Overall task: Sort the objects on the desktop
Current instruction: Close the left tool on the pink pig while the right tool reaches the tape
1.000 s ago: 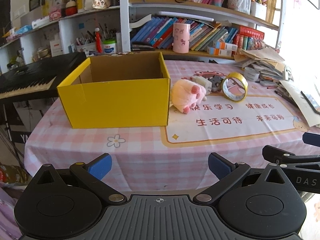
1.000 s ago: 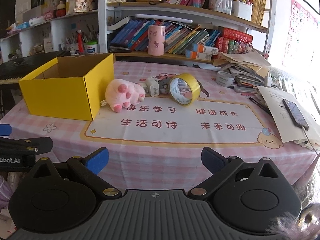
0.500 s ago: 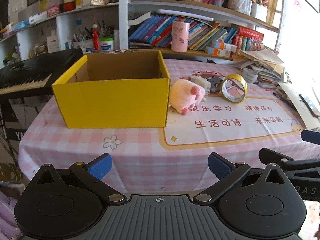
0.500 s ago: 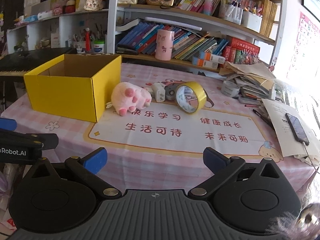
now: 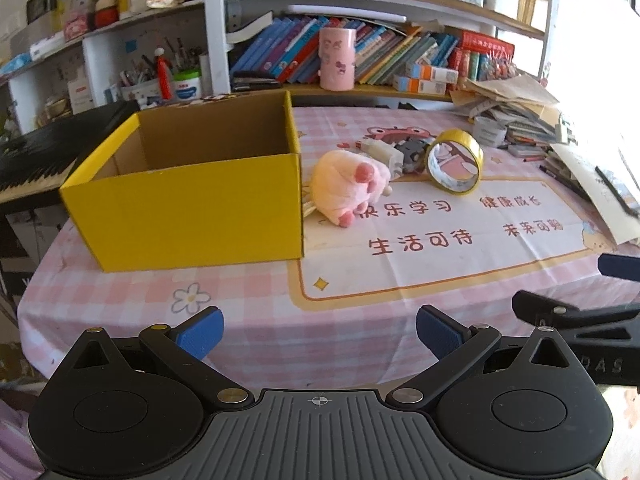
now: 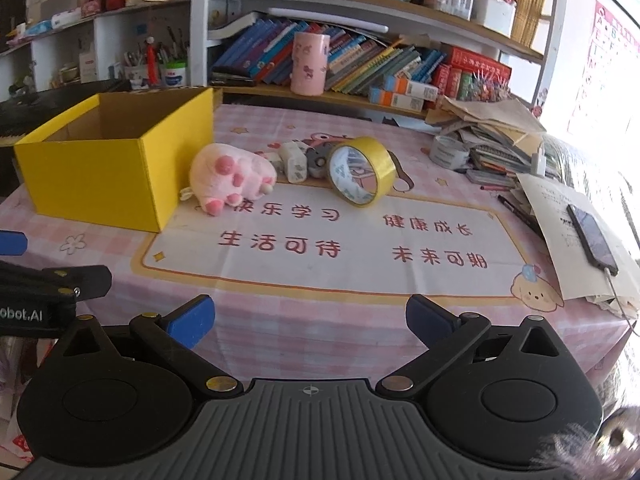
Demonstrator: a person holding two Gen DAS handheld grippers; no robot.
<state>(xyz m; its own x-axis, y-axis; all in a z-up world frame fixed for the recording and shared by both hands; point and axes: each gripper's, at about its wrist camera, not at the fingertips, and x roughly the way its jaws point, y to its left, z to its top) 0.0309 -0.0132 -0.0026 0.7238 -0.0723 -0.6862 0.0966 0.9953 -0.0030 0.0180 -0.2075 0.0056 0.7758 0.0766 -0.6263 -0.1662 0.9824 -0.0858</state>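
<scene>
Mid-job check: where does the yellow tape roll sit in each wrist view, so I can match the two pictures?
Left wrist view: the yellow tape roll stands on edge right of centre, in the upper half.
Right wrist view: the same roll stands just right of centre, upper half.
Shared landmark: the pink plush toy lies to its left in both, beside the yellow box.

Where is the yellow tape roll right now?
The yellow tape roll stands on edge mid-table in both wrist views, right of the pink plush toy, with a small white item and a grey one between them.
</scene>
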